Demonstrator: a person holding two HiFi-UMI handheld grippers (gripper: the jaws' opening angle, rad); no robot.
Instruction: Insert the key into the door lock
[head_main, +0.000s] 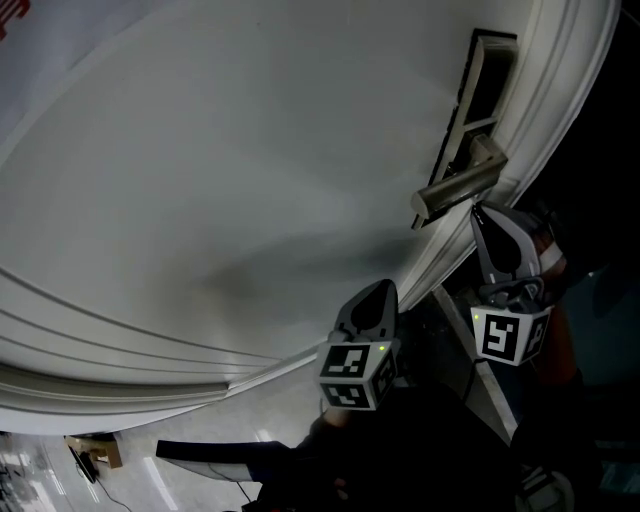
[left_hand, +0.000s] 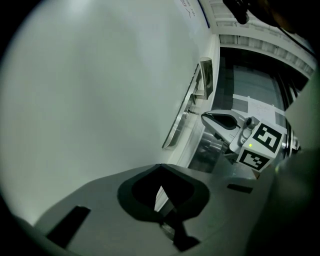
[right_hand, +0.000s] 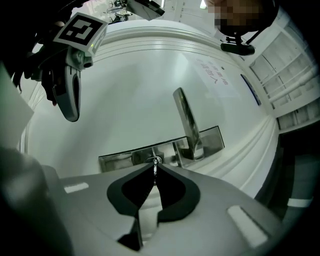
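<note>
Right tool is clamping the key, jaws closed on its shank. Key tip is sitting at the lock cylinder in the steel plate, just beside the lever handle; how deep it sits is unclear. Left tool is hanging near the white door, jaws together, gripping nothing.

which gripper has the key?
The right gripper: its jaws are shut on the key, tip at the lock plate by the handle. The left gripper sits away from the lock, jaws together on nothing.
</note>
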